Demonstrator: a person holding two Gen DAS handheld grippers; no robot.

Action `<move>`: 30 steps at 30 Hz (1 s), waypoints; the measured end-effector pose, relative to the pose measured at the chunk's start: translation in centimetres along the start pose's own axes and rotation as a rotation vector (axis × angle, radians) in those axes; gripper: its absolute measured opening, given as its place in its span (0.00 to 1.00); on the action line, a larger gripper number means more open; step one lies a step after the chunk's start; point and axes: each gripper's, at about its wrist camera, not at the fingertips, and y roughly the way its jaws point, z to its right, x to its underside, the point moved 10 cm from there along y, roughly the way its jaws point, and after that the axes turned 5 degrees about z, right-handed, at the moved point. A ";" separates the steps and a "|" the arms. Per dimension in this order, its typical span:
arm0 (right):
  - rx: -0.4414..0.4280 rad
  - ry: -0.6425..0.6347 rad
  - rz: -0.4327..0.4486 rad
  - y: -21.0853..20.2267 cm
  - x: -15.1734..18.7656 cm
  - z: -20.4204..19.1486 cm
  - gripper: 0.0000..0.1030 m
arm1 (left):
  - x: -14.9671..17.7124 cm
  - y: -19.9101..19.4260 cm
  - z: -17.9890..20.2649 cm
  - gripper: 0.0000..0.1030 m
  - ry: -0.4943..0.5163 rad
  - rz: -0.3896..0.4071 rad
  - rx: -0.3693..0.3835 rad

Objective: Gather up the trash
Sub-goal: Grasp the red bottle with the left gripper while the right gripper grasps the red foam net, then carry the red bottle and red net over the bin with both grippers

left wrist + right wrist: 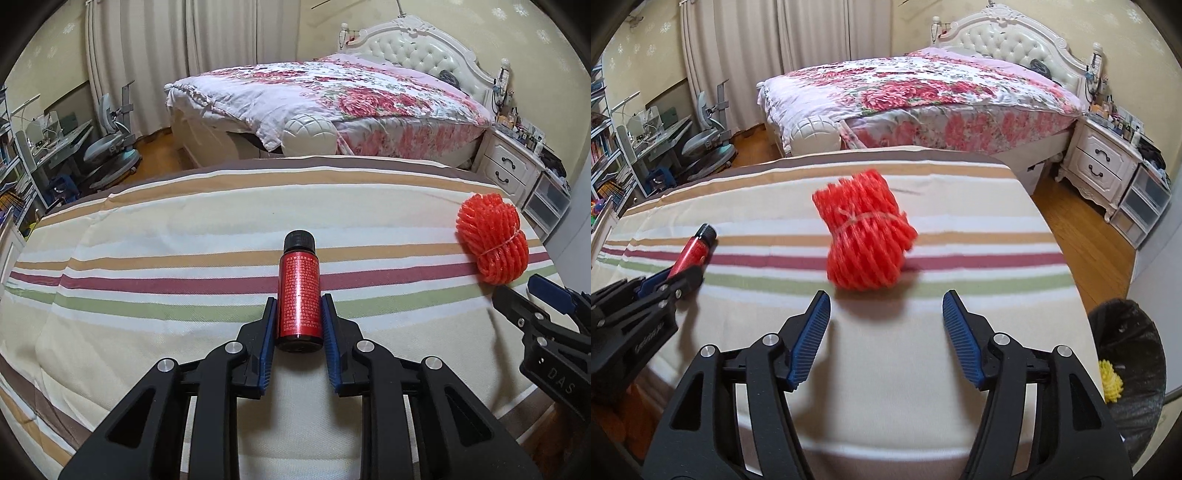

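Note:
A small red bottle (298,295) with a black cap lies on the striped tablecloth (166,258). My left gripper (298,306) is shut on its lower half. The bottle also shows in the right wrist view (692,253), at the left. An orange foam net bundle (866,236) tied with a band sits on the cloth just ahead of my right gripper (884,306), which is open and empty. The bundle shows in the left wrist view (491,240) at the right, with my right gripper (532,295) near it.
A black-lined trash bin (1130,373) holding a yellow foam net (1111,380) stands on the floor off the table's right edge. Beyond the table are a flowered bed (923,96), a white nightstand (1104,162) and a desk (653,136) at the left.

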 end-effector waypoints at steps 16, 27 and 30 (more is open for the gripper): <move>0.019 0.018 -0.025 2.6 -1.7 -0.9 0.40 | -1.0 0.5 -1.7 0.24 -0.049 0.003 0.004; -0.018 0.006 -0.024 -1.5 2.2 -1.7 0.41 | 1.0 -1.6 -1.5 0.24 -0.033 0.015 0.022; -0.019 -0.003 -0.023 -2.6 3.2 -1.8 0.41 | 1.7 -2.4 -1.1 0.24 -0.024 0.018 0.031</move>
